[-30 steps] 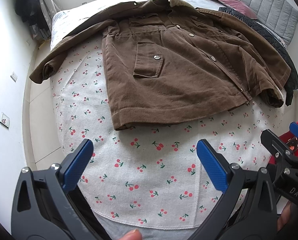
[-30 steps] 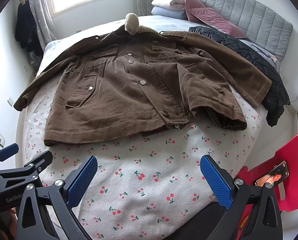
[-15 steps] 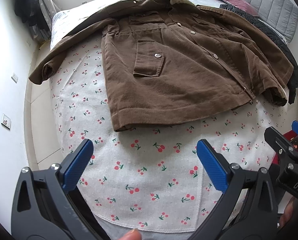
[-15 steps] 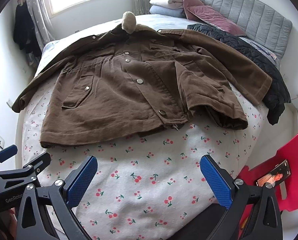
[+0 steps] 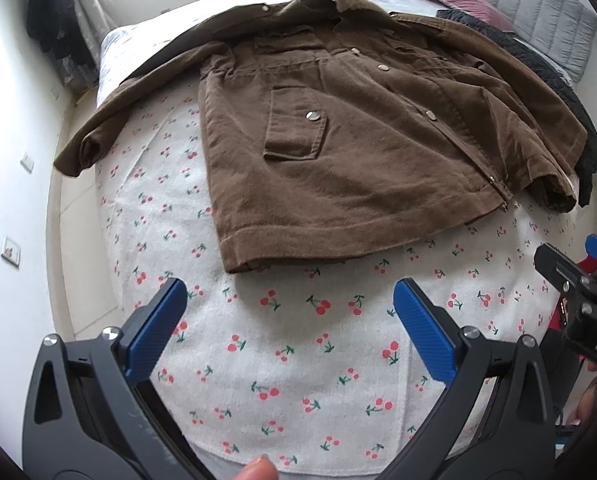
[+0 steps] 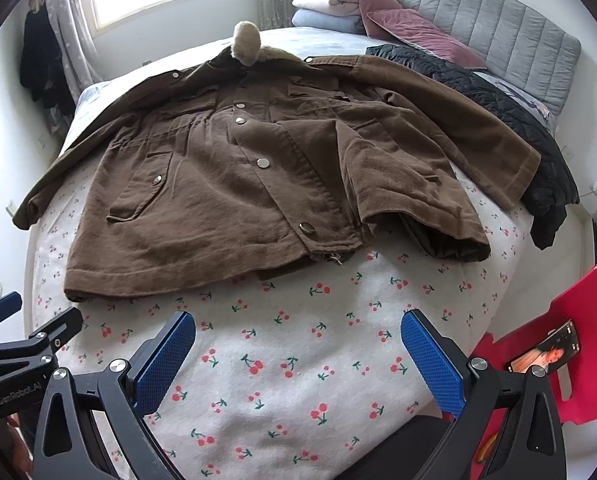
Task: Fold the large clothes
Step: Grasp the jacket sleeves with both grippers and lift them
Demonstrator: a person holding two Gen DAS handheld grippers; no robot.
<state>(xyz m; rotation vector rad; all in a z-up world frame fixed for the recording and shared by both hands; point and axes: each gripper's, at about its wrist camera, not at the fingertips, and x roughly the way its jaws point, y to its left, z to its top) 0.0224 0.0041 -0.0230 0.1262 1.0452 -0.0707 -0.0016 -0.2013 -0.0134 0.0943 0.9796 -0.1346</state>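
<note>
Hovering: both tongs (image 5: 286, 320) agape, brown jkt (image 6: 238, 184) flat.

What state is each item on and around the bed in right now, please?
brown jacket: spread flat, front up, snapped shut, unfolded.
black quilted jacket: partly under the brown sleeve, draped over the bed edge.
left gripper: open, empty.
right gripper: open, empty.
phone: screen lit, on red chair.

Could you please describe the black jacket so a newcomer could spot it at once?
Look at the bed with the cherry-print cover. The black jacket lies along its far right edge, partly under the brown coat sleeve; it is quilted, unlike the coat.
</note>
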